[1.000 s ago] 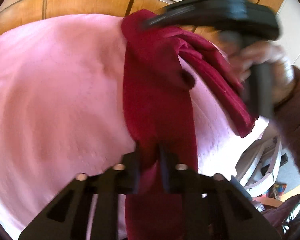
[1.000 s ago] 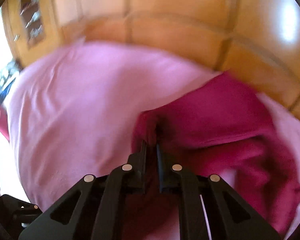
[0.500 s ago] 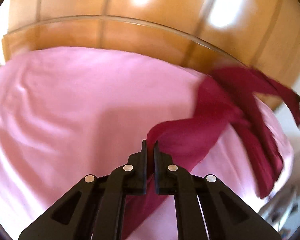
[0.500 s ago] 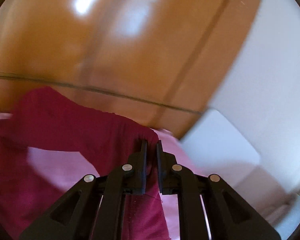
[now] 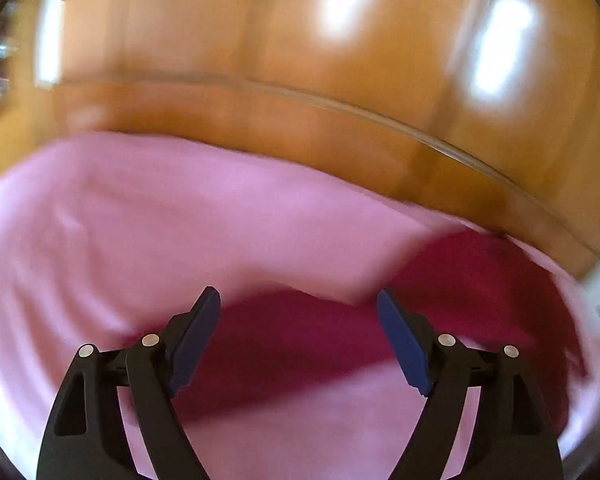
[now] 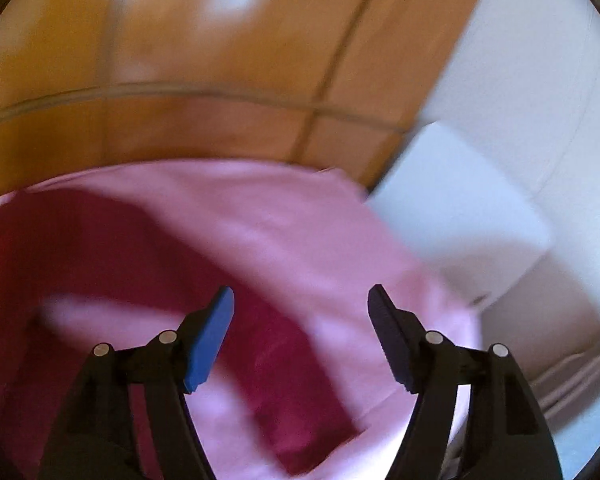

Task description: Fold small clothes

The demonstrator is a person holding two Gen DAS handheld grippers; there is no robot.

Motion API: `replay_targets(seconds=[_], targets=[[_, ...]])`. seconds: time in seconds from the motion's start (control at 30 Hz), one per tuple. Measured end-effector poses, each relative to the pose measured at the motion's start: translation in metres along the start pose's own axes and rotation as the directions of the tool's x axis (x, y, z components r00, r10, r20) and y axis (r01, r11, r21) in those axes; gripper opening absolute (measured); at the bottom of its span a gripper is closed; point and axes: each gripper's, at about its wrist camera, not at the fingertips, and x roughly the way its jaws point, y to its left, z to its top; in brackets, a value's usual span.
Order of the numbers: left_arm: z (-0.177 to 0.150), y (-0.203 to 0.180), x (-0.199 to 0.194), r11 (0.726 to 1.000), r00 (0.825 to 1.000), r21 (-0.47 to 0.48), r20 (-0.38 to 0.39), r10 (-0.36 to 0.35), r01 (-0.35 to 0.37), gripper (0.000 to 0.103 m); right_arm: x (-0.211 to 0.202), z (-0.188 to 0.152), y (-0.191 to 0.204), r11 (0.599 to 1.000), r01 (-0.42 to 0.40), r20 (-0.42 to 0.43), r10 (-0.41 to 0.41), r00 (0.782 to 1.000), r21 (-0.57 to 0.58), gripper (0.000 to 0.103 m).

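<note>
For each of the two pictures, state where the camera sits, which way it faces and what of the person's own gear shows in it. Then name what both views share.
Left wrist: sits on the left gripper, looks forward and down past its fingers, jaws opening with nothing between them, at the dark red garment on the pink sheet.
Right wrist: sits on the right gripper, looks forward and down, jaws opening with nothing between them, at the same garment, with a white cushion to the right.
Shared: garment, sheet, wooden panelling behind.

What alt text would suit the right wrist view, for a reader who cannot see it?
The right gripper hangs with jaws opening and nothing between them, above a dark red garment lying on a pink sheet. Behind are wooden panels and a white wall; the picture is blurred.
</note>
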Motion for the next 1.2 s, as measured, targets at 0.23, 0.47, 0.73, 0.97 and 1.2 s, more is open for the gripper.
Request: replay_targets(seconds=[0.23,0.47,0.73,0.97,1.2], targets=[[-0.086,-0.109,0.073,0.892,0.802,-0.064,-0.413,-0.432,0.448,0.061,-0.039,-0.099,0.041,0.913,-0.405,-0.15,0.408,0.901,0.05,0.07],[-0.134,-0.194,0.095,0.838,0.695,-0.045,-0.534,-0.481,0.545,0.057,-0.01,-0.146,0.066,0.859,-0.49,-0.284,0.512,0.81,0.15,0.054],[-0.124,-0.194,0.097,0.847,0.732,0.013,-0.511,-0.451,0.531,0.007,-0.035,-0.14,0.079,0.837,-0.537,-0.271,0.543,0.795,0.103,0.012],[-0.077,-0.11,0.043,0.843,0.801,0.066,-0.356,-0.48,0.534,0.004,-0.09,-0.146,0.101,0.769,-0.64,-0.253,0.622,0.741,0.018,0.011],[-0.07,-0.014,0.0,0.907,0.883,0.095,-0.29,-0.37,0.411,0.004,-0.162,-0.187,0.161,0.593,-0.8,-0.352,0.731,0.584,-0.097,0.011]])
